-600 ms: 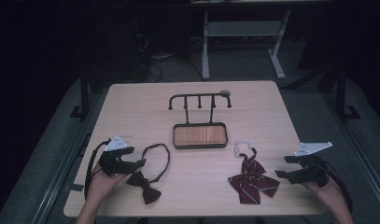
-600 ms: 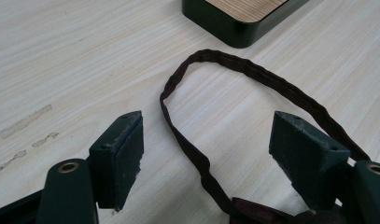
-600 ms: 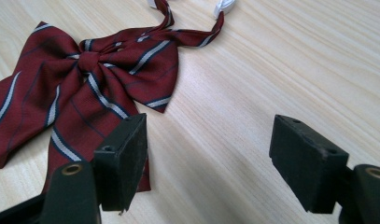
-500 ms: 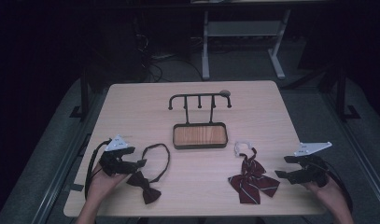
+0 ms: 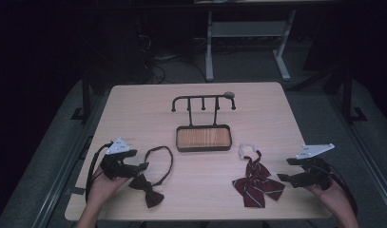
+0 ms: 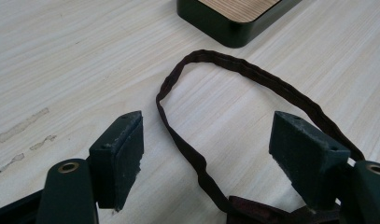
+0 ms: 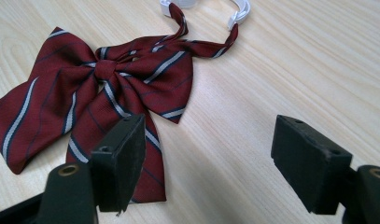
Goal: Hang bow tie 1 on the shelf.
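In the high view, the left gripper (image 5: 142, 166) sits at the lower left of the frame, jaws spread and holding nothing, with the dark bow tie (image 5: 147, 191) just to its right, its knot below the jaw tips and its strap (image 5: 163, 156) looping up beside them. At the lower right, the right gripper (image 5: 283, 169) also stands spread and empty, just to the right of the striped bow tie (image 5: 256, 185), whose white clasp (image 5: 246, 149) lies above it. Between the two, mid-frame, stands a black rack with a wooden tray (image 5: 203, 137) on the pale wooden table (image 5: 134, 109); the room around is dark, with a white desk frame (image 5: 243, 33) at the top.

In the left gripper view, the brown strap (image 6: 187, 154) runs up between the open jaws and curves toward the upper right; the knot peeks in at the bottom edge. A tray corner (image 6: 229, 21) fills the top.

In the right gripper view, the maroon tie with grey stripes (image 7: 85, 100) spreads across the upper left, its lower tail passing behind the left jaw; bare wood lies between the parted jaws.
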{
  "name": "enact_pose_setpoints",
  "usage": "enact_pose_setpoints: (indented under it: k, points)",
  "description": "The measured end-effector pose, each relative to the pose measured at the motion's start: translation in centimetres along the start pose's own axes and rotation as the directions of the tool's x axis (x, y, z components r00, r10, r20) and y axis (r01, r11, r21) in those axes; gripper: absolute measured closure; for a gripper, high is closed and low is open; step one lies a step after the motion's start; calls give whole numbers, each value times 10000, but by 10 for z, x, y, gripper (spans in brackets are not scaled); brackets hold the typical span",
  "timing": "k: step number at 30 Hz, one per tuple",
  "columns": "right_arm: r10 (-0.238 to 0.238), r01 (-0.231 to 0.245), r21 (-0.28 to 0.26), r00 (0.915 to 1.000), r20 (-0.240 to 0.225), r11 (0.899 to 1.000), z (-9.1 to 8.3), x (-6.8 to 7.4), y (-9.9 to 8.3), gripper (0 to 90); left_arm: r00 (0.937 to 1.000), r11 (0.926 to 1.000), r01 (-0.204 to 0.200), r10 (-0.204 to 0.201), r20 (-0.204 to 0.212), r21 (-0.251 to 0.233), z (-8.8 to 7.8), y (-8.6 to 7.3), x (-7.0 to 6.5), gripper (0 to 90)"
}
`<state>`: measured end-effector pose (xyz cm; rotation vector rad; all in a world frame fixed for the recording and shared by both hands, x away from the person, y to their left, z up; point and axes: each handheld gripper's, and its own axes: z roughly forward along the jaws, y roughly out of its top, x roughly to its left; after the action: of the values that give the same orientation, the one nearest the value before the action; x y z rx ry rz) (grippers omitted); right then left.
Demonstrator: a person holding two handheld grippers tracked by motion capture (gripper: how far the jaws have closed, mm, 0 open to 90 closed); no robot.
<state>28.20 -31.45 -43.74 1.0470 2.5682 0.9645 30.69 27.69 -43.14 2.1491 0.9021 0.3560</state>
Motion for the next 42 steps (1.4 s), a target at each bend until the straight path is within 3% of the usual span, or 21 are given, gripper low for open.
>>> enact_pose_setpoints:
  k: [19, 42]
  points:
    - [-408, 422, 258, 9979, -495, 9988, -1, 11, 31, 213, 9999, 9999, -107, 107, 23, -16, 0, 1, -2, 267]
    - [-1324, 1412, 1222, 9882, -777, 9824, 15, 17, 80, 222, 9999, 9999, -131, 131, 3, -28, -1, 0, -1, 264]
